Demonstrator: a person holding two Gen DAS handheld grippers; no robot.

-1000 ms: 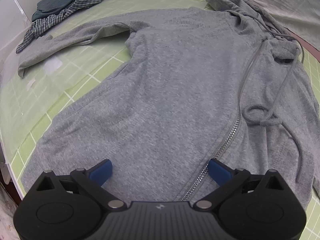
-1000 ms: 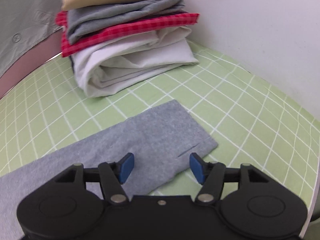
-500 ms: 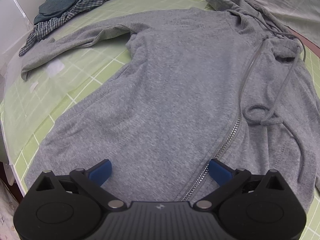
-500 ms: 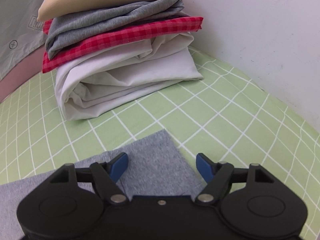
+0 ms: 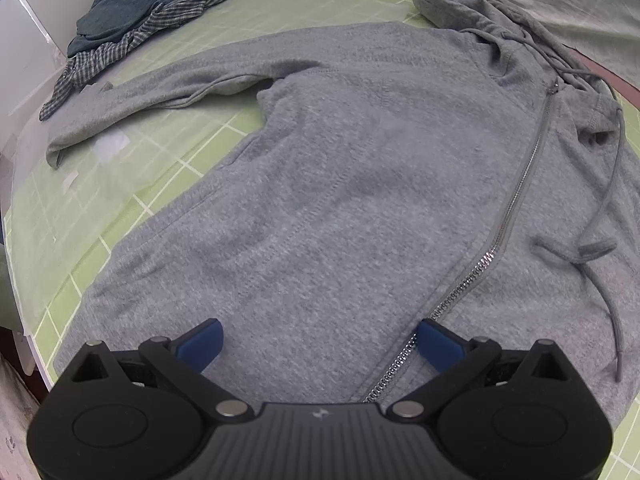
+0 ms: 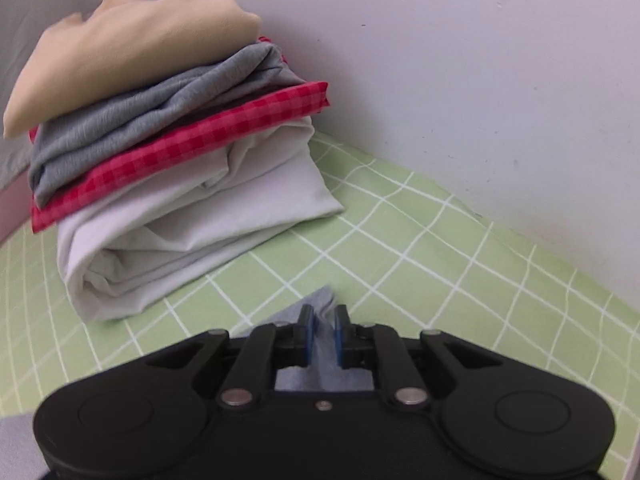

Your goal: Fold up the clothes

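A grey zip hoodie (image 5: 340, 184) lies spread flat on the green checked tablecloth (image 5: 80, 208), one sleeve (image 5: 168, 92) stretched to the left and its hood (image 5: 480, 12) bunched at the far end. My left gripper (image 5: 318, 340) hovers open over the hem, with the zipper (image 5: 516, 200) running past its right pad. In the right wrist view, the end of the hoodie's other sleeve (image 6: 325, 296) pokes up between the blue pads. My right gripper (image 6: 322, 332) is closing its jaws on that grey fabric, which is pinched into a ridge.
A stack of folded clothes (image 6: 168, 168), beige, grey, red check and white, stands just beyond the right gripper against a white wall (image 6: 480, 80). A heap of dark teal and plaid clothes (image 5: 152, 12) lies at the table's far left. The table edge runs near the left gripper.
The right gripper slid along the sleeve to its end, nearer the folded stack, and its jaws closed from wide apart onto the fabric. The left gripper stayed still and open.
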